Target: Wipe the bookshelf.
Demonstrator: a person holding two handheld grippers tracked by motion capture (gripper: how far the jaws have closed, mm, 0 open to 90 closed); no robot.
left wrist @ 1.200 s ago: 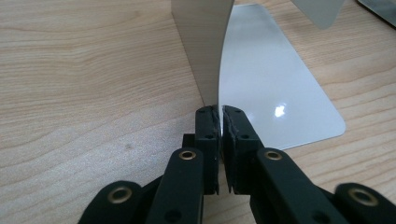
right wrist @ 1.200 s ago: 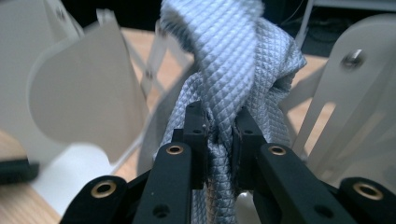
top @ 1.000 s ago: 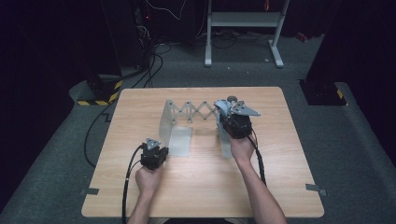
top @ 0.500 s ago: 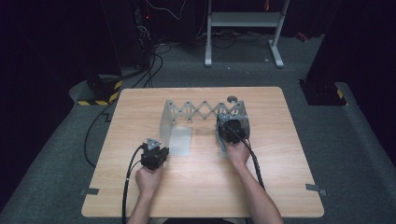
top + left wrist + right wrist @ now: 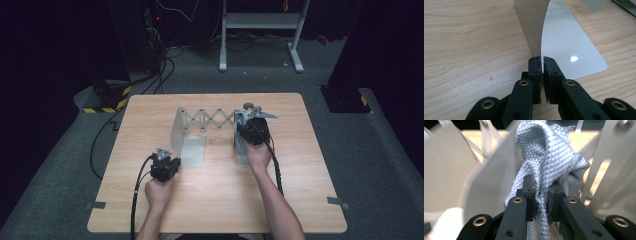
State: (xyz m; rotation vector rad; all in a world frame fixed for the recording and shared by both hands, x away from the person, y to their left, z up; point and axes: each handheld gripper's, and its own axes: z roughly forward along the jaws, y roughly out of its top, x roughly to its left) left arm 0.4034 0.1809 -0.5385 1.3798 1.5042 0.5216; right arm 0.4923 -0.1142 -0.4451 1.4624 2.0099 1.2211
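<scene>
A grey metal expanding rack stands mid-table, two upright end plates joined by a scissor lattice. My left gripper is shut on the near edge of the rack's left plate, whose flat foot lies on the wood. In the left gripper view the left gripper pinches that thin edge between its jaws. My right gripper sits at the rack's right end plate. Its own view shows the right gripper shut on a bunched silvery quilted cloth, held up among the rack's pale plates.
The wooden table has bare room on all sides of the rack. Cables trail from both grippers toward me. A white stand and floor cables lie beyond the far edge.
The right gripper with the cloth shifted slightly toward me and left, then edged back; less cloth shows above it. The left gripper stayed on the plate.
</scene>
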